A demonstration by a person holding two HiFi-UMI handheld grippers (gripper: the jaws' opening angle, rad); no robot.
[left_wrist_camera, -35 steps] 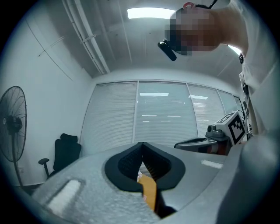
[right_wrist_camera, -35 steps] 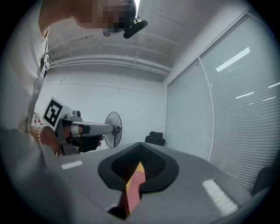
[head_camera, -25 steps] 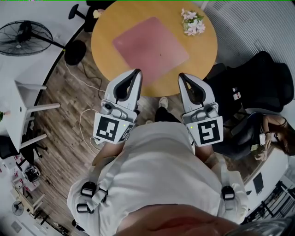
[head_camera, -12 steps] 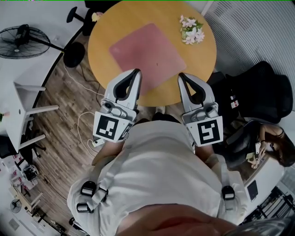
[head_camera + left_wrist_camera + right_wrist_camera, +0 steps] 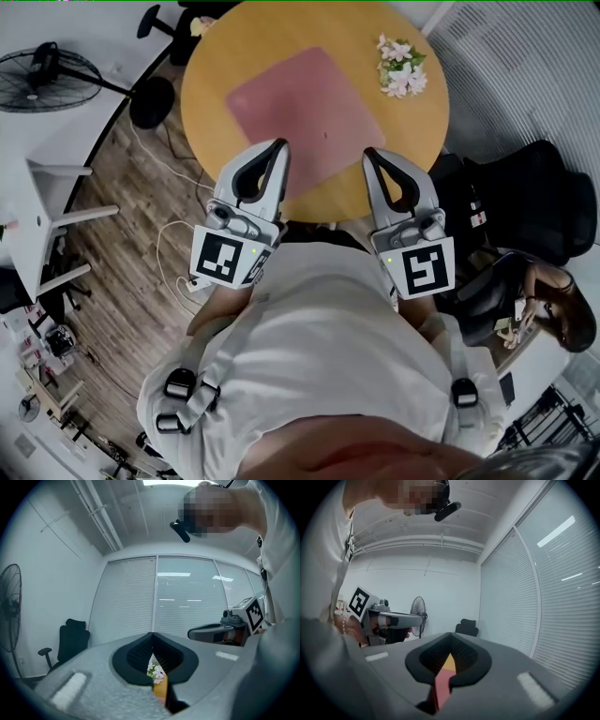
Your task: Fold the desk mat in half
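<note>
the pink mat lies flat and unfolded on the round table, with the flowers near its far right side. the left gripper and the right gripper are held side by side, high over the near edge of the table, and do not touch the mat. the jaws of both are closed together, with nothing between them.

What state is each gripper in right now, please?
Left gripper: closed, holding nothing.
Right gripper: closed, holding nothing.
</note>
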